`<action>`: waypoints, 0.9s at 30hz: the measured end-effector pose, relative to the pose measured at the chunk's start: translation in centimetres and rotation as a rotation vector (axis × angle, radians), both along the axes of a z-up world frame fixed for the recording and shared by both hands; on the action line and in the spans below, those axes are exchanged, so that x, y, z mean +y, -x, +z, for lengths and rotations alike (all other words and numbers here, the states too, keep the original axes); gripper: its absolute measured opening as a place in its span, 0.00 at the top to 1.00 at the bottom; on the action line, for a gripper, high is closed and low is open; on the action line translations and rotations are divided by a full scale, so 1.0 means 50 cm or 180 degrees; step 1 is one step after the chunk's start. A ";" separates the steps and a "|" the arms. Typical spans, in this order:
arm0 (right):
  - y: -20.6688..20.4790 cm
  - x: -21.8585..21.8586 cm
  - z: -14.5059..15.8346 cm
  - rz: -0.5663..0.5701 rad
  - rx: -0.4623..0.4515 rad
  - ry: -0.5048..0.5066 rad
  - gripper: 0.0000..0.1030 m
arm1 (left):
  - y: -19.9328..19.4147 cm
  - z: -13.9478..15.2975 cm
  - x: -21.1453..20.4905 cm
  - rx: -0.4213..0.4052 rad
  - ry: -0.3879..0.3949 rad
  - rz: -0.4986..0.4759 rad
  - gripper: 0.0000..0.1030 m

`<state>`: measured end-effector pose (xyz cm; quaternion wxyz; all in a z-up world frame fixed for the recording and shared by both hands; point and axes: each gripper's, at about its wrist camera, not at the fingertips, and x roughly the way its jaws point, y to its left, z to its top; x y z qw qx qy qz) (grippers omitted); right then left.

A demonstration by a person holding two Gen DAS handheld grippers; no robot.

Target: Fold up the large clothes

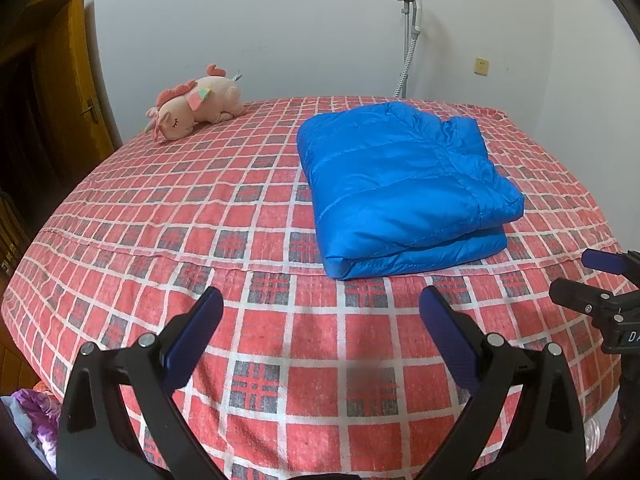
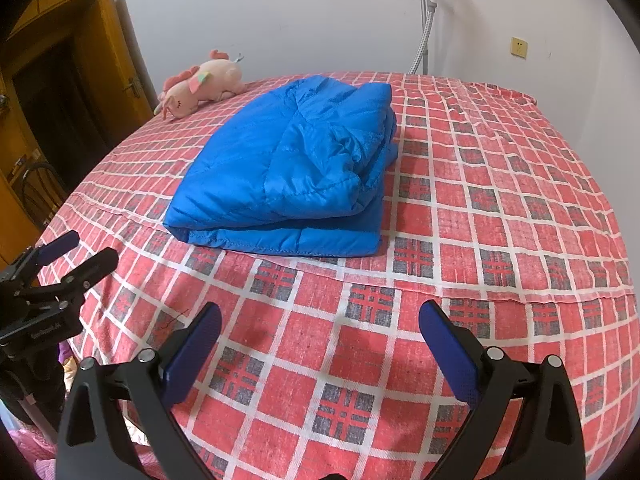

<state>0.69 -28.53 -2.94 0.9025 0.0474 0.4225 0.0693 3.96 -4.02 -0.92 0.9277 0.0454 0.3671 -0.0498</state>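
Observation:
A blue puffer jacket (image 1: pixel 404 188) lies folded into a thick rectangle on the bed with the red checked sheet (image 1: pixel 180 216); it also shows in the right wrist view (image 2: pixel 296 172). My left gripper (image 1: pixel 320 304) is open and empty, held above the sheet short of the jacket's near edge. My right gripper (image 2: pixel 320 316) is open and empty, also above the sheet, short of the jacket. The right gripper shows at the right edge of the left wrist view (image 1: pixel 580 276). The left gripper shows at the left edge of the right wrist view (image 2: pixel 84 248).
A pink plush unicorn (image 1: pixel 196 104) lies at the bed's far left corner. A white wall stands behind the bed with a grey stand and hose (image 1: pixel 410 32). A wooden door (image 1: pixel 80 80) is on the left. Colourful cloth (image 1: pixel 32 416) lies beside the bed at lower left.

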 end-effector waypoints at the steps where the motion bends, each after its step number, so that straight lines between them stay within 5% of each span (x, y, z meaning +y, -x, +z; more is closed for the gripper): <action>1: 0.000 0.001 0.000 0.0000 -0.0003 0.0004 0.04 | 0.000 0.000 0.000 0.0001 0.0002 -0.0004 0.05; 27: -0.008 -0.005 -0.008 -0.0006 0.0026 -0.0013 0.04 | -0.003 -0.004 -0.002 0.0030 0.0015 -0.0060 0.05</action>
